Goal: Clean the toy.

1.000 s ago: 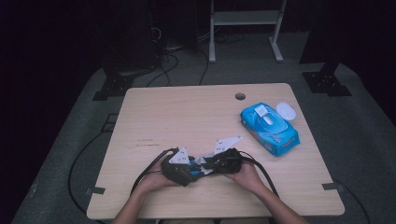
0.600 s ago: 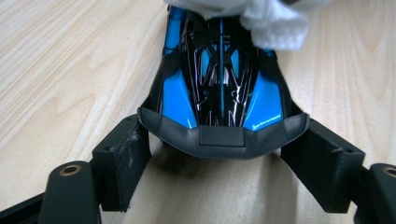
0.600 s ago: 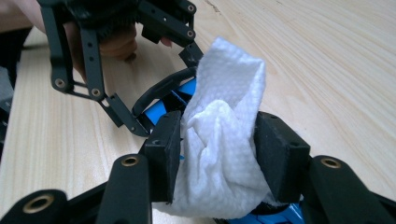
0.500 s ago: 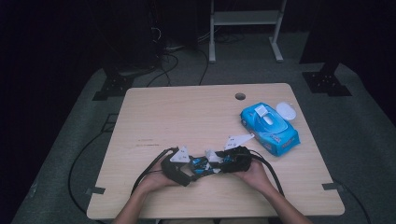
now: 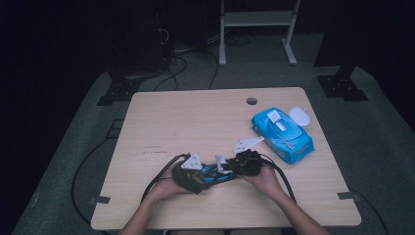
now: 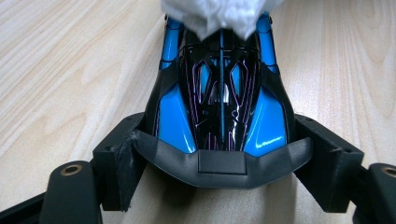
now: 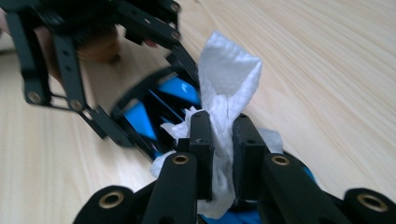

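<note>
A blue and black toy car [image 6: 219, 107] lies on the wooden table [image 5: 195, 117], near its front edge. My left gripper [image 6: 219, 158] is shut on the car's sides, one pad on each flank; its jaws have just been closing on it. My right gripper [image 7: 222, 140] is shut on a crumpled white wipe [image 7: 229, 79] pinched between its pads; those jaws have just been closing on the wipe. The wipe rests on the car's far end [image 6: 219, 16]. In the high view both grippers [image 5: 198, 175] [image 5: 229, 169] meet over the car [image 5: 215, 174].
A blue pack of wipes [image 5: 283, 133] with its white lid [image 5: 299, 116] flipped open lies at the table's right side. A cable hole [image 5: 251, 101] sits near the far edge. Black cables trail off the front. Stands and cables are on the floor behind.
The right gripper shifted a little to the right along the car with the wipe. The left hand and the car stayed put.
</note>
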The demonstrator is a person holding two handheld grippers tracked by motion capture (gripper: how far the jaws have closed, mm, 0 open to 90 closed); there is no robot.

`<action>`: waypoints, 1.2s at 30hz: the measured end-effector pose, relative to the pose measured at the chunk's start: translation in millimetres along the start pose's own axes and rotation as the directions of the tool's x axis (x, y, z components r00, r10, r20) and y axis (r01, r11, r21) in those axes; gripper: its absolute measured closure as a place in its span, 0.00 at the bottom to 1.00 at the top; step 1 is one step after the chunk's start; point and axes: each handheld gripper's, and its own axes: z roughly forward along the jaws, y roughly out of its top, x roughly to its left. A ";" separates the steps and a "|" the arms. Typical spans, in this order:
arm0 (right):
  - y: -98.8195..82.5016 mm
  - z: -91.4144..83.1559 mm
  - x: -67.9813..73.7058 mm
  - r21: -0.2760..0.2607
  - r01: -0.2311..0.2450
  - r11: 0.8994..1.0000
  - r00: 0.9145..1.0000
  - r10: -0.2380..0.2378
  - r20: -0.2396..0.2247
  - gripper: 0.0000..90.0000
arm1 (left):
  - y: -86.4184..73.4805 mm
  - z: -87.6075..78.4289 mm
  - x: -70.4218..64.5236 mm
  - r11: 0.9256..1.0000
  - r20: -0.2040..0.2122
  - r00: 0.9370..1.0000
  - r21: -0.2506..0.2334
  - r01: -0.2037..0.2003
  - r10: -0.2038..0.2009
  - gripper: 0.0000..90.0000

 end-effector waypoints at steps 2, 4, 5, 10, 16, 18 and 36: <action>7.8 8.1 4.3 0.004 0.005 1.000 0.999 -0.005 -0.032 0.90 | 0.1 0.2 -0.3 1.000 0.000 1.000 -0.001 0.000 0.000 0.27; 15.5 19.0 10.2 0.019 0.020 1.000 0.998 -0.019 -0.058 0.90 | 0.0 0.4 -0.8 1.000 0.000 1.000 -0.003 0.004 -0.004 0.27; 18.8 24.9 13.1 0.027 0.020 0.999 0.998 -0.018 -0.068 0.90 | -0.1 0.4 -0.6 1.000 0.001 1.000 -0.003 0.003 -0.003 0.27; 30.0 48.2 21.7 0.043 0.026 0.999 0.994 -0.021 -0.106 0.90 | -1.6 -0.3 0.1 1.000 0.006 1.000 -0.010 0.008 -0.008 0.27; 27.1 37.3 12.6 0.047 0.032 0.998 0.997 -0.029 -0.066 0.90 | -1.8 -0.7 0.4 1.000 0.001 1.000 -0.009 0.001 -0.001 0.27; 23.8 29.9 5.7 0.047 0.023 0.999 0.999 -0.021 -0.034 0.90 | -1.7 -0.7 0.1 1.000 -0.002 1.000 -0.008 -0.001 0.001 0.27; 4.8 10.6 -15.8 0.025 -0.024 0.999 0.999 0.023 0.037 0.90 | -3.3 -3.0 1.2 1.000 0.000 1.000 -0.003 -0.014 0.014 0.27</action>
